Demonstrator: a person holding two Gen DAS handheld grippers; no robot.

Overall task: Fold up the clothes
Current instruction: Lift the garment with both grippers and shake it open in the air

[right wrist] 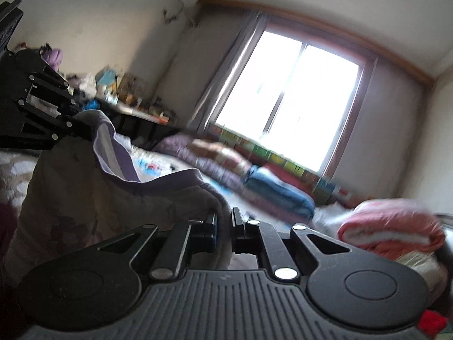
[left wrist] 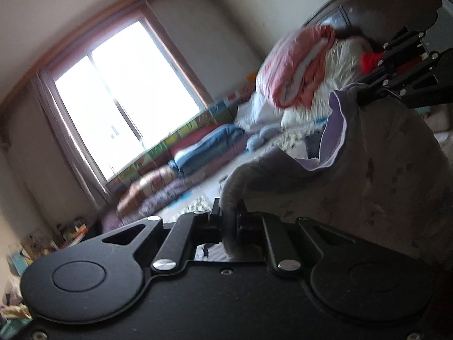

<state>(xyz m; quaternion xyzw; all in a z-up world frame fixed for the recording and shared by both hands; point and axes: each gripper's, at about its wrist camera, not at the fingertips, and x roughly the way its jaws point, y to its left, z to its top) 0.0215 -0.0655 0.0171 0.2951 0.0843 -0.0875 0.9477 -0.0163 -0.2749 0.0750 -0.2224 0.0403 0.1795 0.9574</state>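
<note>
Left wrist: left gripper (left wrist: 229, 221) pinches grey garment (left wrist: 368, 175) edge, lower centre; right gripper (right wrist: 223, 223) clamps the opposite edge.

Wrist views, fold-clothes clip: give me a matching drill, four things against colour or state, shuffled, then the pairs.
Things:
1. left claw
2. rolled quilt on the bedding pile
3. folded blanket below the window
4. inner lining of the grey patterned garment

Colour or state:
A. blue
B. pale purple
C. shut on the garment's edge
D. pink

Pairs: 1-C, 2-D, 3-A, 4-B
</note>
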